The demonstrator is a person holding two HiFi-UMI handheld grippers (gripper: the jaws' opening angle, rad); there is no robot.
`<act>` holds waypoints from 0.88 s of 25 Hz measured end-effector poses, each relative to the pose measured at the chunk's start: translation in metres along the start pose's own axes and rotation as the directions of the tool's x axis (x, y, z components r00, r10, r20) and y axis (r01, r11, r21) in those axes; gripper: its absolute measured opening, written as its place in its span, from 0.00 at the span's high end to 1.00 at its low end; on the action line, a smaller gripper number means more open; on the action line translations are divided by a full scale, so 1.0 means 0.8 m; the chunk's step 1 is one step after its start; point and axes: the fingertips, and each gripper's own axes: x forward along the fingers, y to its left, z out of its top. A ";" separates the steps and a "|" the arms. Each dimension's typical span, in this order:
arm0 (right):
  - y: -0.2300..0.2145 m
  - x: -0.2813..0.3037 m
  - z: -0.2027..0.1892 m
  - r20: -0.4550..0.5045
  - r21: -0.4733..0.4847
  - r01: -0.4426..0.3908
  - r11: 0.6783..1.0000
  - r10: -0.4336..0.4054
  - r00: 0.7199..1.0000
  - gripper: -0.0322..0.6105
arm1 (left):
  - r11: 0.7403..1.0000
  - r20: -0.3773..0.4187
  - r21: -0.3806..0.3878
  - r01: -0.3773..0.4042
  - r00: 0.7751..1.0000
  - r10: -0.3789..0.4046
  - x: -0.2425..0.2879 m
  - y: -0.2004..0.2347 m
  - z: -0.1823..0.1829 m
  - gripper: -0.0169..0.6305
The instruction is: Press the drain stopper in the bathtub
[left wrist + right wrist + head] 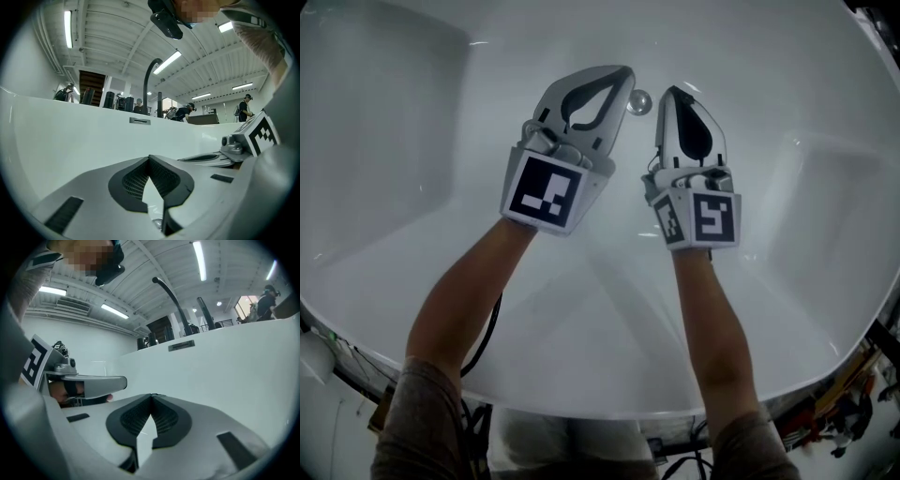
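The round chrome drain stopper sits on the white bathtub floor. Both grippers reach down into the tub. My left gripper is shut, its tip just left of the stopper and a little beyond it. My right gripper is also shut, its tip just right of the stopper. In the left gripper view the jaws meet at the tip, with a chrome glint low in the gap behind them. In the right gripper view the jaws meet too, with nothing between them.
The tub's far wall carries an overflow slot and a tall dark faucet rises behind it. Sloped tub walls close in on both sides. Several people stand in the room beyond the rim.
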 end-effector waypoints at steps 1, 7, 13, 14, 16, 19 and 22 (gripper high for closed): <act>-0.001 0.002 -0.007 -0.005 0.004 0.001 1.000 -0.001 1.000 0.95 | 1.000 -0.008 -0.002 0.003 1.000 -0.003 0.000 0.000 -0.007 0.97; -0.014 0.020 -0.053 -0.064 0.012 0.005 1.000 -0.005 0.998 0.95 | 1.000 -0.035 -0.005 0.008 0.999 -0.008 0.008 -0.001 -0.037 0.97; -0.031 0.042 -0.115 -0.181 0.024 0.008 1.000 -0.003 0.983 0.95 | 0.999 -0.041 -0.032 0.002 0.999 -0.003 0.013 -0.006 -0.046 0.97; -0.033 0.045 -0.126 -0.204 0.026 0.008 1.000 -0.002 0.979 0.95 | 0.999 -0.042 -0.037 0.001 0.999 -0.002 0.014 -0.007 -0.049 0.97; -0.037 0.051 -0.149 -0.243 0.034 0.010 0.999 -0.001 0.970 0.95 | 0.999 -0.044 -0.047 -0.004 0.999 0.002 0.015 -0.007 -0.054 0.97; -0.043 0.059 -0.181 -0.299 0.045 0.012 0.999 0.002 0.954 0.95 | 0.998 -0.045 -0.056 -0.010 0.999 0.007 0.016 -0.007 -0.061 0.97; -0.049 0.067 -0.217 -0.374 0.064 0.020 0.998 0.006 0.927 0.95 | 0.998 -0.048 -0.057 -0.013 0.999 0.010 0.018 -0.005 -0.065 0.97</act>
